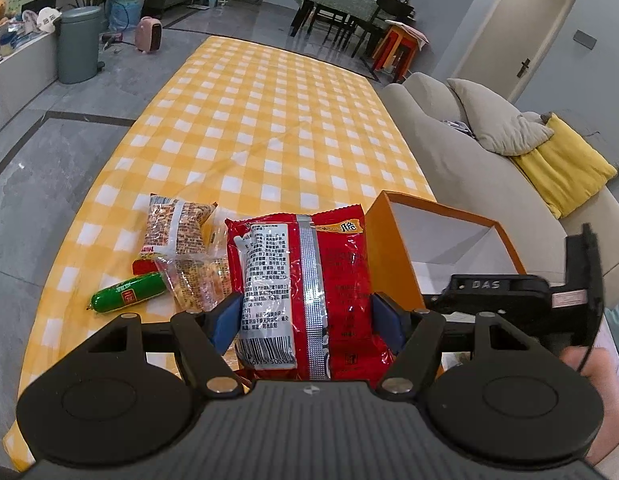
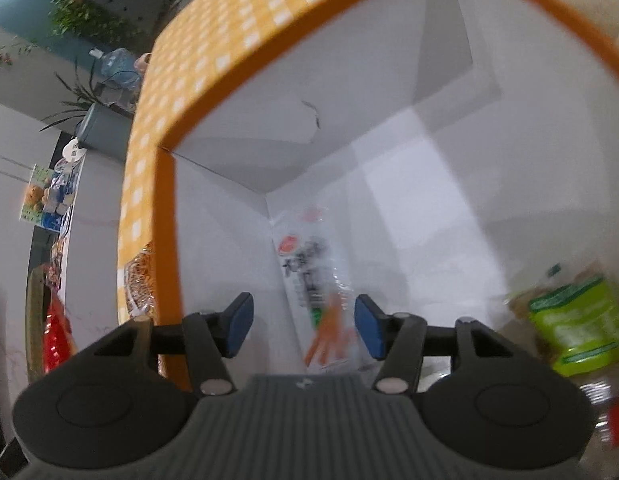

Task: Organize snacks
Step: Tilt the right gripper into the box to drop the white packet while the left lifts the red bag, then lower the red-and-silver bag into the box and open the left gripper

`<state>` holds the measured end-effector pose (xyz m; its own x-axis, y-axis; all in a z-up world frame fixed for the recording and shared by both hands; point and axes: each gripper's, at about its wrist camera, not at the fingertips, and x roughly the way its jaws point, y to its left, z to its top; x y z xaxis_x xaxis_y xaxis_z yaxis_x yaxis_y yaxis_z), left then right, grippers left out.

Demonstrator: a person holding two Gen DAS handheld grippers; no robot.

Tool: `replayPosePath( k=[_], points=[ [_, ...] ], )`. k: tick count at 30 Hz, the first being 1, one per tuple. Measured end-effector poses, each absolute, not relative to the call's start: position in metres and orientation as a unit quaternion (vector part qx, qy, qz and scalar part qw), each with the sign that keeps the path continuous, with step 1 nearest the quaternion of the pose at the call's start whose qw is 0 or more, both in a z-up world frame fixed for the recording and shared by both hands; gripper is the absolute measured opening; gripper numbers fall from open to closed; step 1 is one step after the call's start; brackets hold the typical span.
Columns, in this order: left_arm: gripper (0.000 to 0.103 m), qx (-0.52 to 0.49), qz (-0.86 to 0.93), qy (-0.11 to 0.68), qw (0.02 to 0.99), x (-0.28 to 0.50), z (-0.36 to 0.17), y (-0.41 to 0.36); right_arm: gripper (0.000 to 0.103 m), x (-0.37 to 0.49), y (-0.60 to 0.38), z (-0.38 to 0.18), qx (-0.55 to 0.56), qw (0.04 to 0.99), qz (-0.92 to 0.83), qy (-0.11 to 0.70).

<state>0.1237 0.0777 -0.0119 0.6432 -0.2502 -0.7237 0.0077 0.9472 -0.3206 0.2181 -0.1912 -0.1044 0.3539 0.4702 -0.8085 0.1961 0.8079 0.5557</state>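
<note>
Snacks beside and inside an orange box on a yellow checked surface.

Left wrist view: the left gripper [image 1: 307, 322] has its blue-padded fingers [image 1: 225, 320] spread wide around a glossy, crinkled red packet [image 1: 333, 280] with a silver seam; whether the pads press it cannot be told. To its left lie a clear bag of nuts [image 1: 175, 226], a smaller clear snack bag [image 1: 197, 284] and a smooth green sausage [image 1: 127, 293] on the checked cloth [image 1: 269, 120]. The square cardboard box [image 1: 393, 248], white inside, stands just right of the packet. Right wrist view, blurred: the right gripper [image 2: 303, 326] hangs inside the box [image 2: 165, 240], fingers partly apart and gripping nothing, a clear wrapper [image 2: 313, 280] with orange sticks below them, a green pouch [image 2: 577, 328] at the right.
</note>
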Motion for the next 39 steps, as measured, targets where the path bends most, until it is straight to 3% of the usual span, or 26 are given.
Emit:
replayPosePath(
  k=[6,9,11,20,23,32,39],
  points=[
    [0.08,-0.131,-0.078,0.407,0.901,0.119,-0.001,0.07,0.057,0.207,-0.205,-0.074,0.213,0.818,0.092,0.527],
    [0.08,-0.114,-0.079,0.402,0.905,0.116,0.007,0.064,0.062,0.191,-0.206,-0.055,0.138,0.851,0.067,0.502],
    [0.08,-0.108,-0.082,0.397,0.908,0.115,0.014,0.06,0.072,0.179,-0.212,-0.038,0.106,0.871,0.061,0.476],
    [0.08,-0.106,-0.108,0.409,0.9,0.118,0.037,0.0,0.074,0.153,-0.252,0.004,0.035,0.913,0.044,0.405],
    [0.08,-0.11,-0.122,0.437,0.884,0.129,0.03,-0.028,0.078,0.15,-0.27,0.012,0.047,0.922,0.039,0.382],
    [0.08,-0.046,-0.113,0.498,0.859,0.17,-0.02,-0.118,0.078,0.147,-0.33,0.007,0.186,0.914,0.037,0.358],
    [0.08,-0.036,-0.065,0.538,0.839,0.198,-0.064,-0.137,0.078,0.156,-0.353,-0.019,0.277,0.883,0.055,0.374]
  ],
)
